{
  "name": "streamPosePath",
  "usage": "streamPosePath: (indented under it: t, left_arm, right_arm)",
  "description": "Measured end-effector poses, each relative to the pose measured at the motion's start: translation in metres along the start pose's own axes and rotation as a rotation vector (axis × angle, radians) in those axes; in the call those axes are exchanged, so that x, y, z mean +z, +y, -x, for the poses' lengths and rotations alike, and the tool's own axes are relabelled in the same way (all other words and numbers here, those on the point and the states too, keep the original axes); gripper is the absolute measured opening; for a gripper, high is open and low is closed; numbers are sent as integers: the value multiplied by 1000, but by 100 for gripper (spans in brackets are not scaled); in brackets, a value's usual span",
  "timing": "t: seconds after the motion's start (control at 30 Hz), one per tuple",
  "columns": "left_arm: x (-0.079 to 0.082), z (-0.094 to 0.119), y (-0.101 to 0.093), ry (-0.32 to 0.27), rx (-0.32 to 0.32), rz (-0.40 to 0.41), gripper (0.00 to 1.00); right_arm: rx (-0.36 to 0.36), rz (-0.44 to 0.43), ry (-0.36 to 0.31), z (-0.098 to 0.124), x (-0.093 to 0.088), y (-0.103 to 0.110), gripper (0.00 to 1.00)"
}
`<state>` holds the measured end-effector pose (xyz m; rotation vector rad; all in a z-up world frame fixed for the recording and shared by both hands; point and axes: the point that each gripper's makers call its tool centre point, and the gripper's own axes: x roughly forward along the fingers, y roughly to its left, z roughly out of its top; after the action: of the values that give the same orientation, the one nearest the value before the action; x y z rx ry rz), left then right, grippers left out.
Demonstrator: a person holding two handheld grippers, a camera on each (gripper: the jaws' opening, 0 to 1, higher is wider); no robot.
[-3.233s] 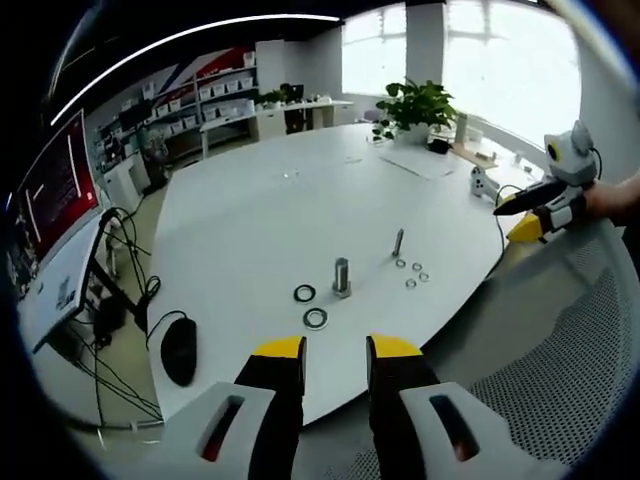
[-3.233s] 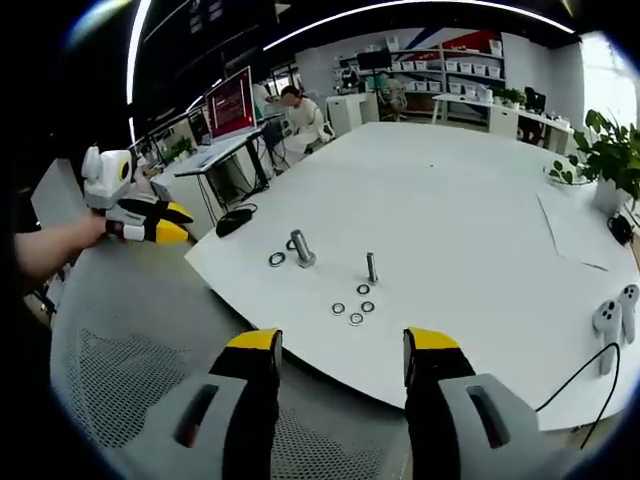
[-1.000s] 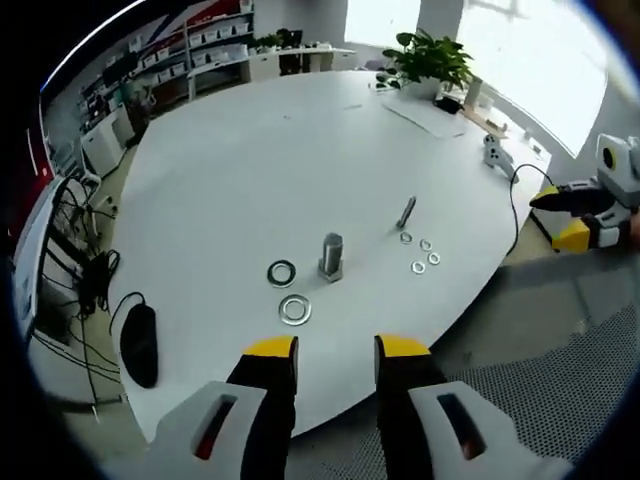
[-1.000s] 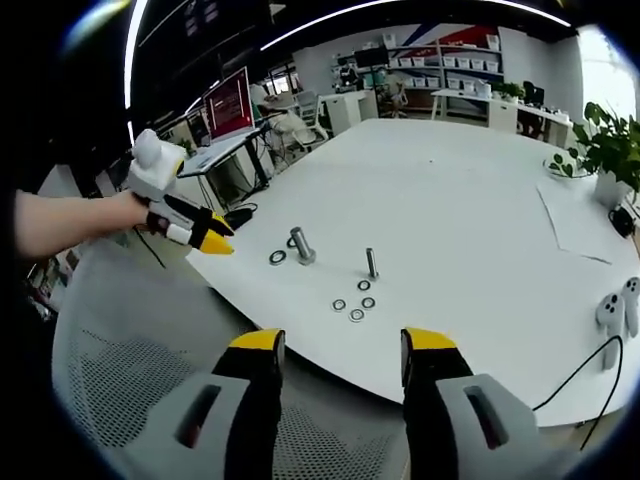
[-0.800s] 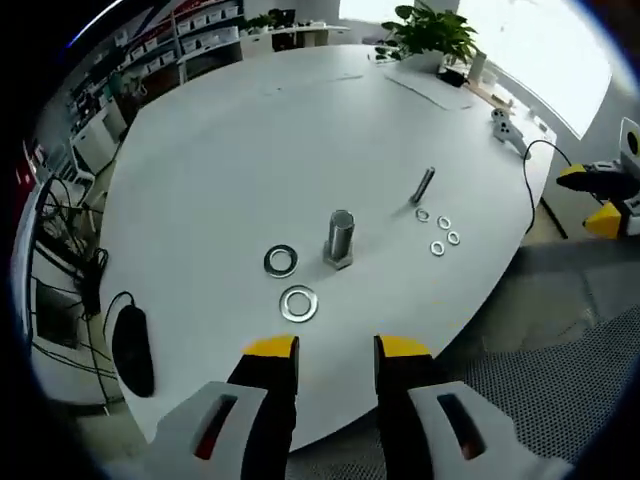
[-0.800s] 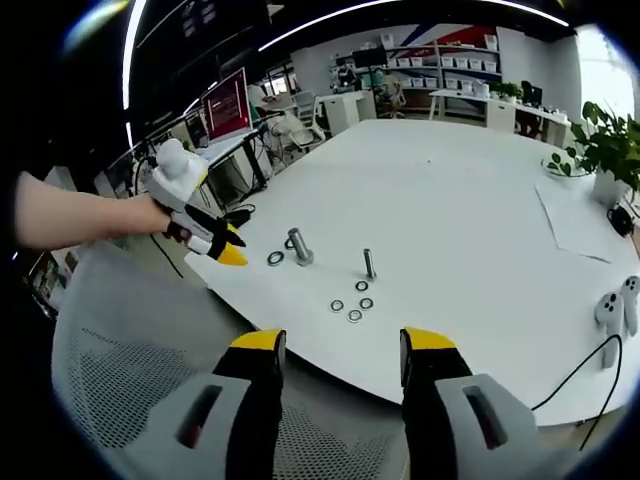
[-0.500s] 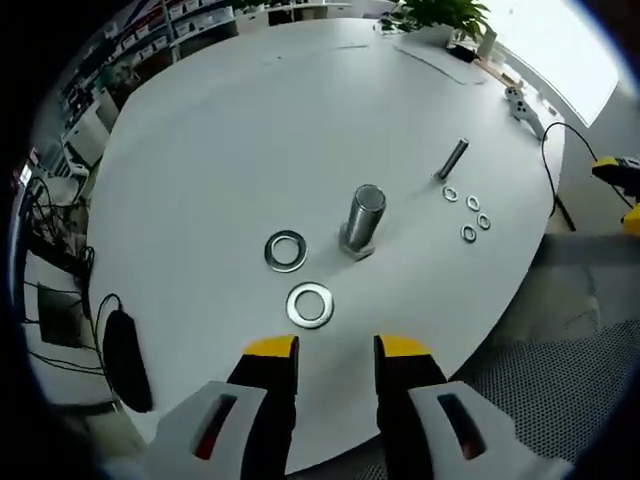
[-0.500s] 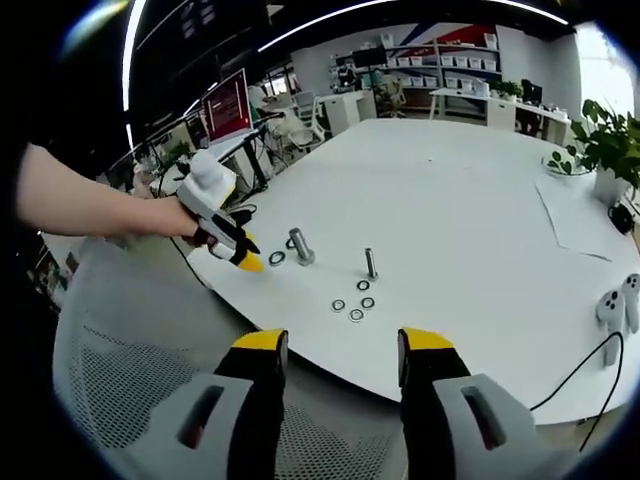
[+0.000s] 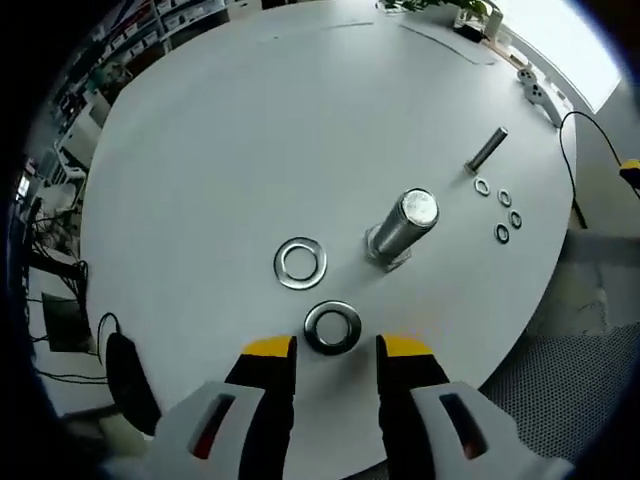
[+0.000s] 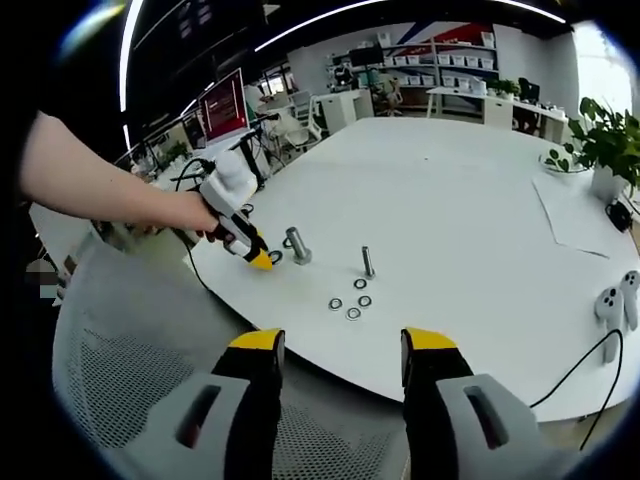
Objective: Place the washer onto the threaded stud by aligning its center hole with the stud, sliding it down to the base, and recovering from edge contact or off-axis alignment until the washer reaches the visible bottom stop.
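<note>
Two yellow-tipped jaws of the left gripper (image 9: 332, 347) stand parted just short of the nearer washer (image 9: 333, 326), gripping nothing; in the right gripper view a hand (image 10: 185, 213) tilts it down at the white table (image 9: 230, 150). A second washer (image 9: 300, 262) lies beyond, beside the upright threaded stud (image 9: 403, 226). Farther off stand a thin stud (image 9: 487, 149) and four small washers (image 9: 500, 208). The right gripper (image 10: 343, 345) hangs released off the table's edge

No lettering, labels, brands or numbers can be read anywhere; the red screen (image 10: 224, 108) beyond the desk (image 10: 470, 200) shows markings too small to make out.
</note>
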<state>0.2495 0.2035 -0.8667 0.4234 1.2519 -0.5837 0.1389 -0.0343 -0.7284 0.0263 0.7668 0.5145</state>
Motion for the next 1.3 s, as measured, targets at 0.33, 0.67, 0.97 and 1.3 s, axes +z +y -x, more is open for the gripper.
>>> streamPosePath:
  t: [0.33, 0.67, 0.97, 1.3]
  left_arm:
    - [10, -4, -9, 28, -1, -95, 23]
    - [10, -4, -9, 81, 0, -106, 21]
    - [0, -3, -15, 131, -15, -159, 21]
    - [-2, -2, -18, 155, -24, -226, 23]
  right_arm:
    - [1, -12, -10, 0, 2, 0, 50]
    - [3, -5, -4, 0, 1, 1, 49]
    - [8, -1, 0, -1, 1, 2, 49]
    - [9, -5, -5, -1, 2, 2, 49]
